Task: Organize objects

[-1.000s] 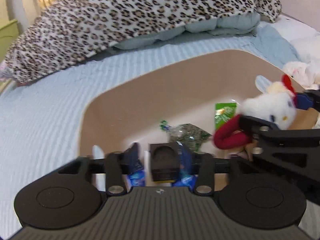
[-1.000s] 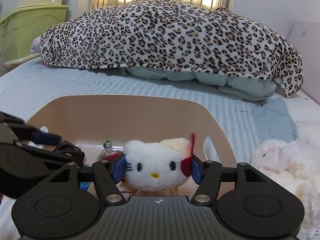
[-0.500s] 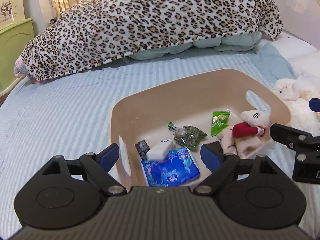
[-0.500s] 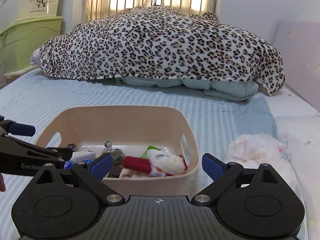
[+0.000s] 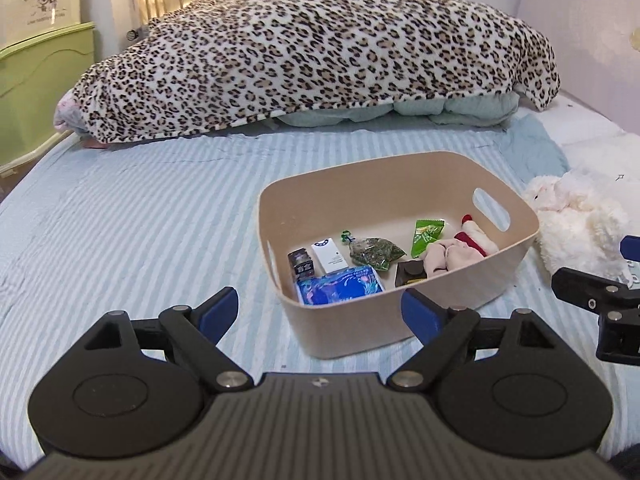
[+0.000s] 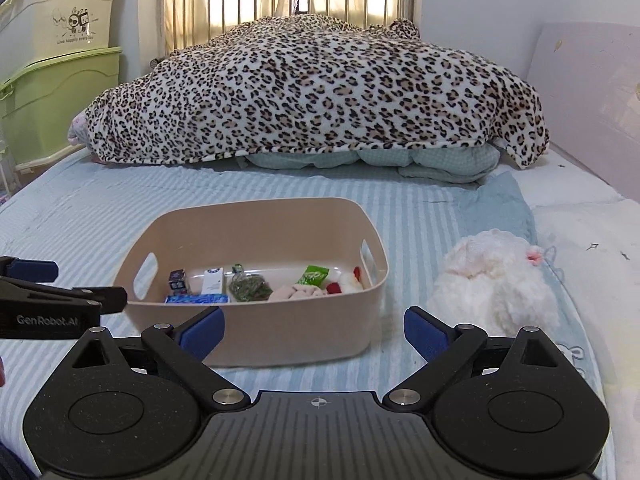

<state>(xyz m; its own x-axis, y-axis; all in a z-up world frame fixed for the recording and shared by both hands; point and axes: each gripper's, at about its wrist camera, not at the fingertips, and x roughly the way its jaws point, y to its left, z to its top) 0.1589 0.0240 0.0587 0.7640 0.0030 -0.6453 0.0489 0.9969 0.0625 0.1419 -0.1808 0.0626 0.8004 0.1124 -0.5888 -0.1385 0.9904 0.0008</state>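
Observation:
A beige basket [image 5: 400, 322] [image 6: 280, 336] stands on the striped bed. In it lie a blue packet [image 5: 340, 289], a white box [image 5: 329, 255], a small dark box [image 5: 301, 263], a brown block [image 5: 411, 272], a bag of green herbs [image 5: 374, 252], a green sachet [image 5: 426, 236] and a Hello Kitty plush [image 5: 460, 249] [image 6: 344, 282]. My left gripper [image 5: 320, 314] is open and empty, near the basket's front. My right gripper [image 6: 314, 330] is open and empty, in front of the basket.
A white fluffy plush [image 6: 496, 280] [image 5: 576, 220] lies on the bed right of the basket. A leopard-print blanket [image 6: 320, 88] is heaped at the back. Green and cream storage bins [image 6: 52, 76] stand at the left. A pink wall panel [image 6: 592, 100] runs along the right.
Both grippers have opened and drawn back out of the basket. The right one let go of the Hello Kitty plush, the left one its brown block; both now lie in the basket.

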